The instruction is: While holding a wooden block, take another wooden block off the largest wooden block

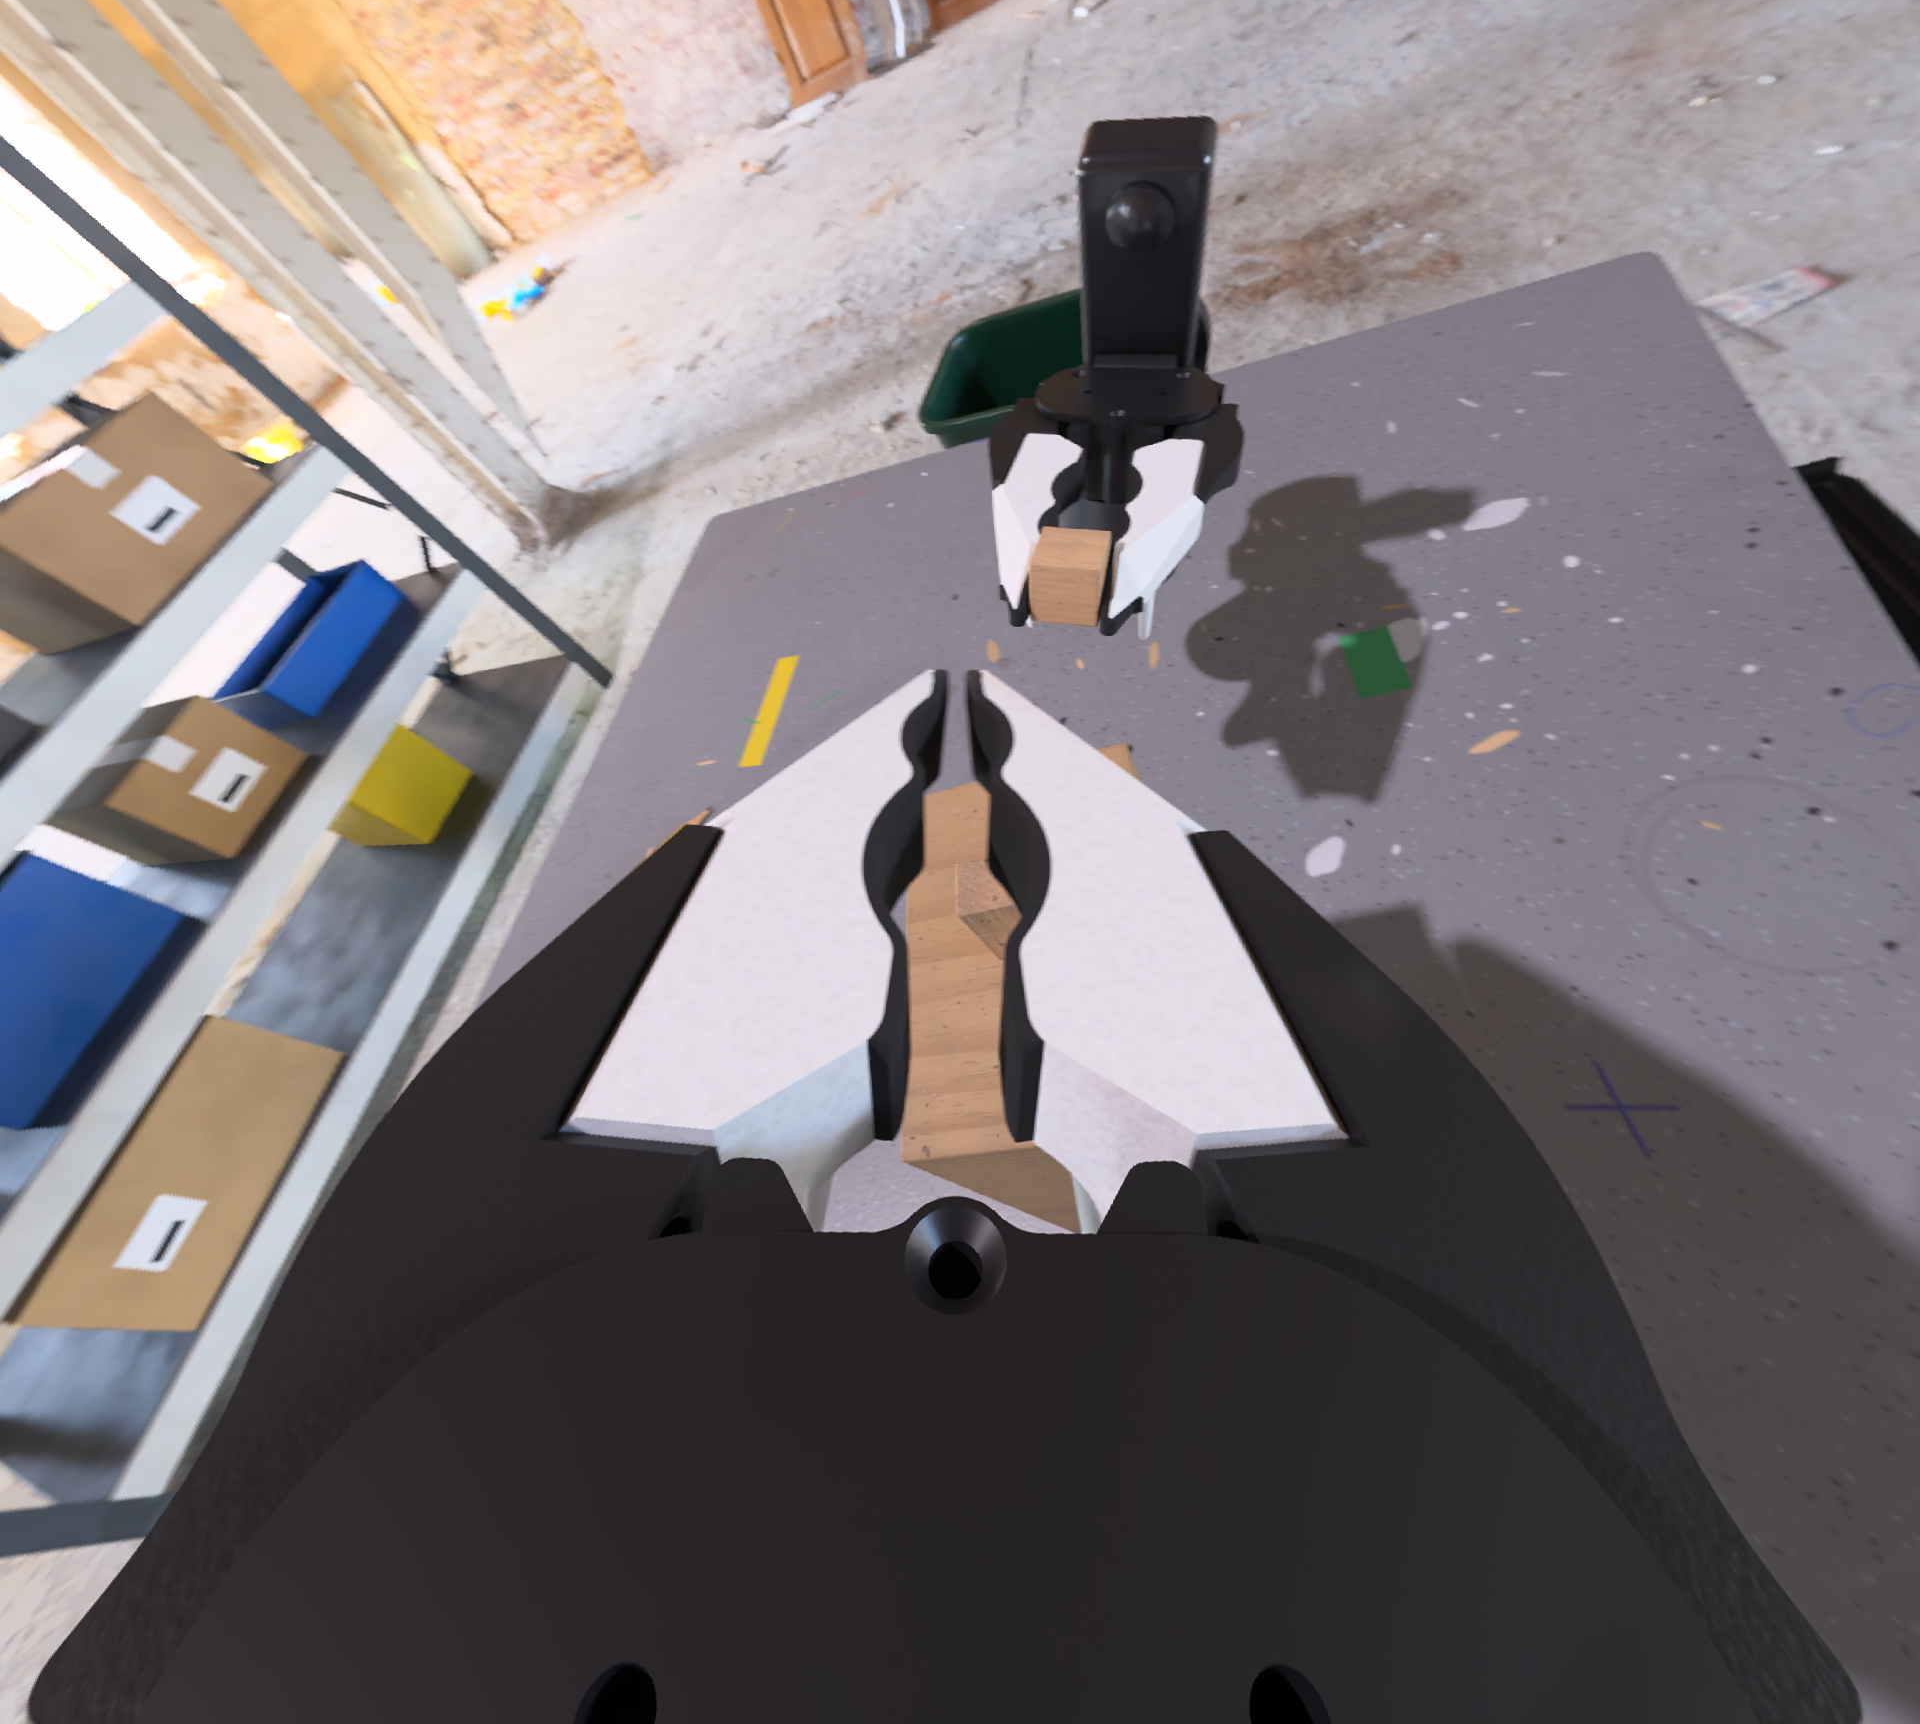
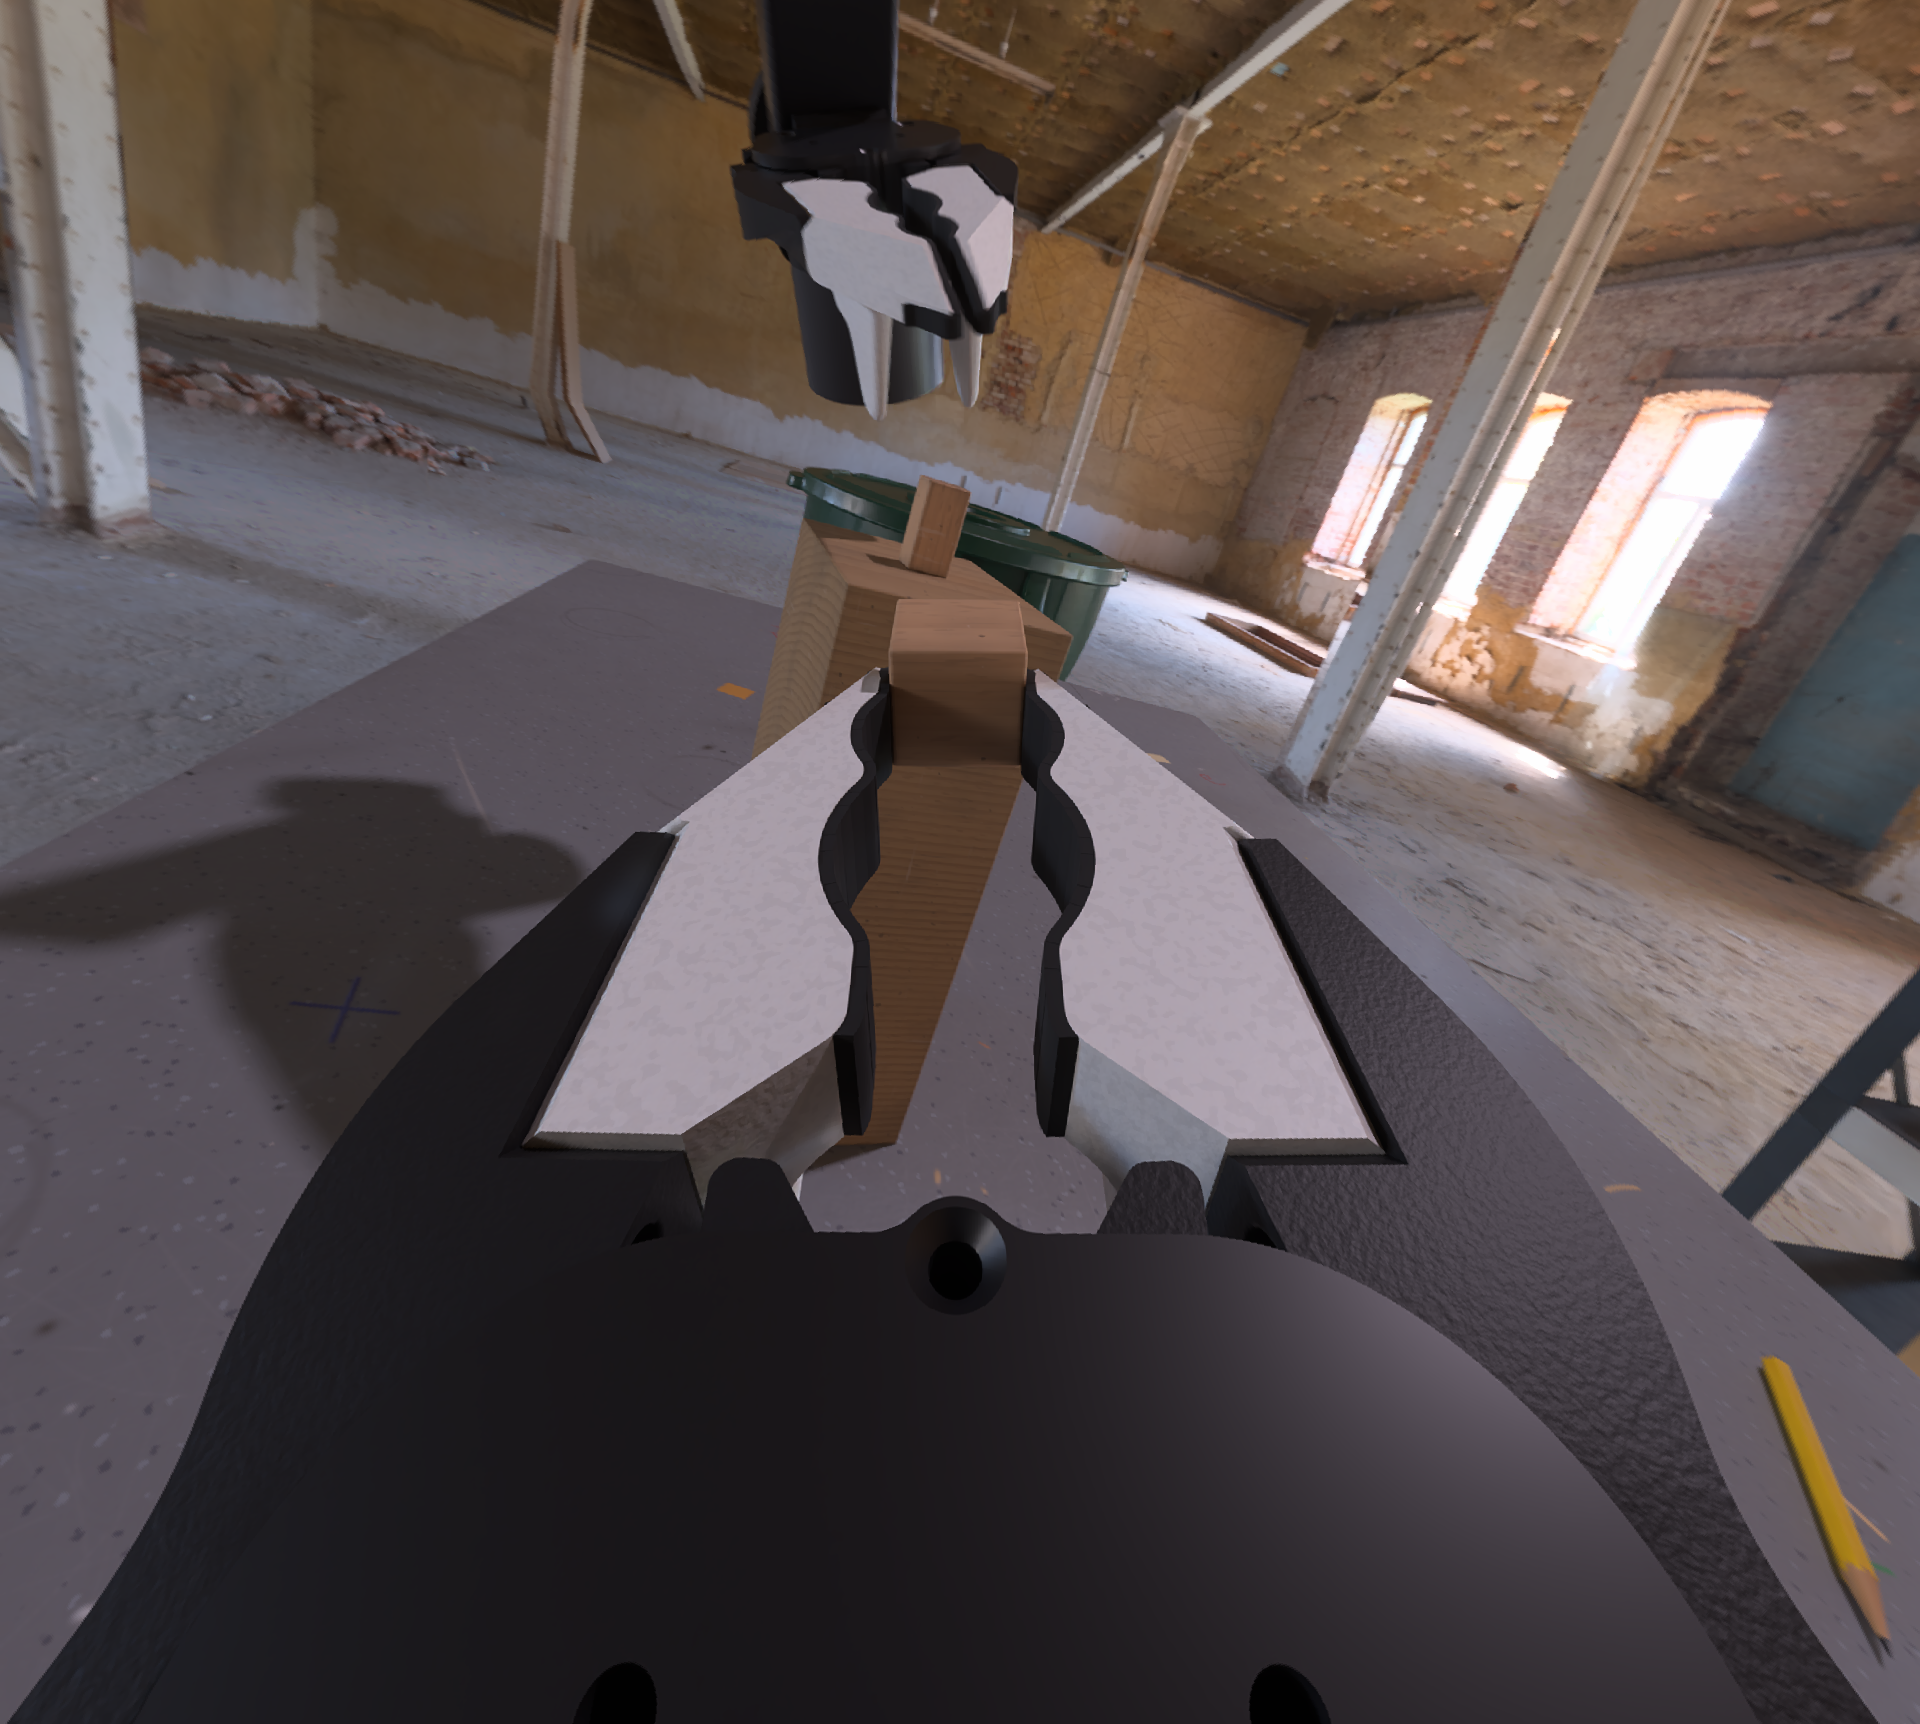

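Note:
My right gripper [image 2: 956,687] is shut on a small wooden block [image 2: 954,635], held just above the grey table [image 2: 520,791]. It also shows in the left wrist view [image 1: 1070,625] with that block [image 1: 1070,578]. Beyond it stands the largest wooden block [image 2: 821,635], with another small wooden block [image 2: 930,531] tilted on its top. My left gripper [image 1: 956,687] hangs above the largest block [image 1: 951,1030], shut and empty; the small block [image 1: 982,911] shows below, between its fingers. In the right wrist view the left gripper [image 2: 920,396] hovers clear above the tilted block.
A dark green bin [image 2: 1039,573] stands behind the table's far edge. A yellow pencil [image 2: 1823,1508] lies near the table's right side. A green flat piece [image 1: 1377,661] lies on the table. Shelves with cardboard and blue boxes [image 1: 156,739] stand beside the table.

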`<state>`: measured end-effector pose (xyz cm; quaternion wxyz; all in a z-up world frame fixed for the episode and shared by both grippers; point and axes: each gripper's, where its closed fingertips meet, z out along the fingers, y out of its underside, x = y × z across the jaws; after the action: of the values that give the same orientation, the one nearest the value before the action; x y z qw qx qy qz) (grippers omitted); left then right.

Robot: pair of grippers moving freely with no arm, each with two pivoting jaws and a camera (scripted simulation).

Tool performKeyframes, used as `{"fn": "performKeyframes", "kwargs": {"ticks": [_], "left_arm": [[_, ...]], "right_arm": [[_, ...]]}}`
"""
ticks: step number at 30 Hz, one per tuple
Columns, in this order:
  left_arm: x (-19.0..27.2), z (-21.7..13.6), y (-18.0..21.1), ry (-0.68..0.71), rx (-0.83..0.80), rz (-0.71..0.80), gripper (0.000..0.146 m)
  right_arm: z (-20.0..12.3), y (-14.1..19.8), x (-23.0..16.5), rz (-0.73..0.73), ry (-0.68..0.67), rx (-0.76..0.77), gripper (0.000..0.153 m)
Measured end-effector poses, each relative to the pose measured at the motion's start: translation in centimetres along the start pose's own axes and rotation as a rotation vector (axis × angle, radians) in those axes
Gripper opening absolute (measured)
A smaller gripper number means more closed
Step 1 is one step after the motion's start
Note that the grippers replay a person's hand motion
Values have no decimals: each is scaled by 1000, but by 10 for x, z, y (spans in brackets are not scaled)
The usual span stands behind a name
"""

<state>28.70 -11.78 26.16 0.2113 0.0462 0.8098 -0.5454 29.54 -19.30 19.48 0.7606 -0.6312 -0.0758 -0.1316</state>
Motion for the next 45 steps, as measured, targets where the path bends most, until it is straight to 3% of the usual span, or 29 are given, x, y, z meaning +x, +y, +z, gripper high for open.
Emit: {"fn": "performKeyframes", "kwargs": {"ticks": [2,9,15,23,29,36,45], "left_arm": [[-2,-3,1,-39,-23,30,19],[-1,-11,34,-26,-332,117,24],[1,-11,44,-28,-380,122,23],[10,-13,25,-6,-315,162,13],[6,-10,41,-38,-508,234,15],[-1,-15,36,-82,-501,99,19],[6,-8,45,14,-515,-57,23]], "right_arm": [[-3,1,2,-12,13,-12,23],[-7,-3,1,-15,5,1,23],[-6,-6,-4,-11,-22,23,23],[-7,-11,-6,-31,-24,32,23],[-9,-9,-7,-51,-16,2,23],[-14,-14,-5,-64,-1,17,23],[-14,-16,-7,-76,-2,24,23]]}}
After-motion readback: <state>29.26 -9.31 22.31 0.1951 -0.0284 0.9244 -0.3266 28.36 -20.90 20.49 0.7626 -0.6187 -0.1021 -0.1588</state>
